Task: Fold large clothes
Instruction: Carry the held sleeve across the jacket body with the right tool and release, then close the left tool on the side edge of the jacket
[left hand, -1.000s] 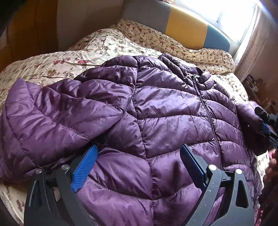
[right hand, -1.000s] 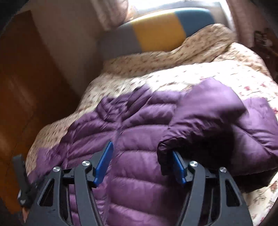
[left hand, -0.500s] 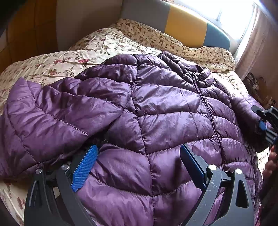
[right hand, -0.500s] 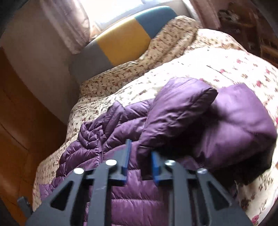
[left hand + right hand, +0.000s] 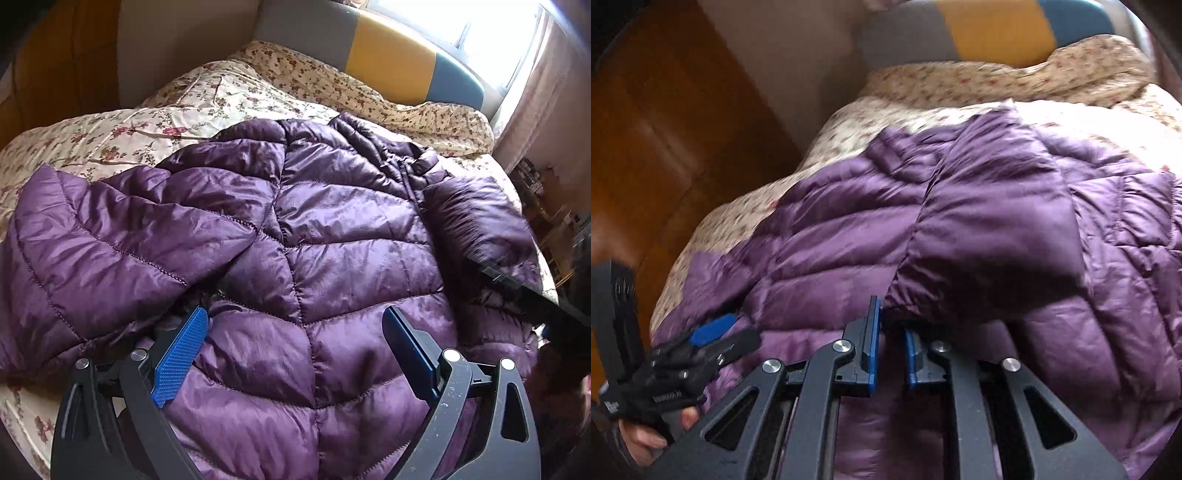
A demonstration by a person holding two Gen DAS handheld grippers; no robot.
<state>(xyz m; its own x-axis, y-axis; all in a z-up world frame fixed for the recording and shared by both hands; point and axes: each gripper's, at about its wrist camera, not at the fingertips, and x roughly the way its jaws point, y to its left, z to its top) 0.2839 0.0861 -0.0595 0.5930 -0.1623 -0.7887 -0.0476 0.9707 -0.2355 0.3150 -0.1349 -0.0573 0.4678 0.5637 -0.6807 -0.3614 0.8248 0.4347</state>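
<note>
Daylight from a bright window falls across a bed covered with a cream floral quilt (image 5: 155,133), and on that quilt lies the shiny purple quilted down jacket (image 5: 332,236), front up, spread over most of the near half of the bed; its zip runs up the middle to a crumpled collar near the far end; in the left wrist view one sleeve (image 5: 110,236) is folded across the chest on the left side, and the other sleeve (image 5: 990,236) is lifted and draped over the body on the right side, blurred by motion.

At that sleeve's cuff the right gripper (image 5: 891,347) has its blue-padded fingers drawn close together with a fold of the purple fabric between them, pinching the cuff edge; in the left wrist view this tool shows only as a dark blurred bar at the right edge.

Over the jacket's lower hem the left gripper (image 5: 295,350) hangs with its two fingers spread wide apart and nothing between them; the left blue pad (image 5: 181,356) sits just beside the folded sleeve's cuff, and I cannot tell whether it touches; seen from the right wrist, it appears at the lower left, held in a hand (image 5: 646,435).

Behind the bed stands a padded headboard in grey, yellow and blue panels (image 5: 391,59); a brown wooden wardrobe (image 5: 657,147) fills the left side.
</note>
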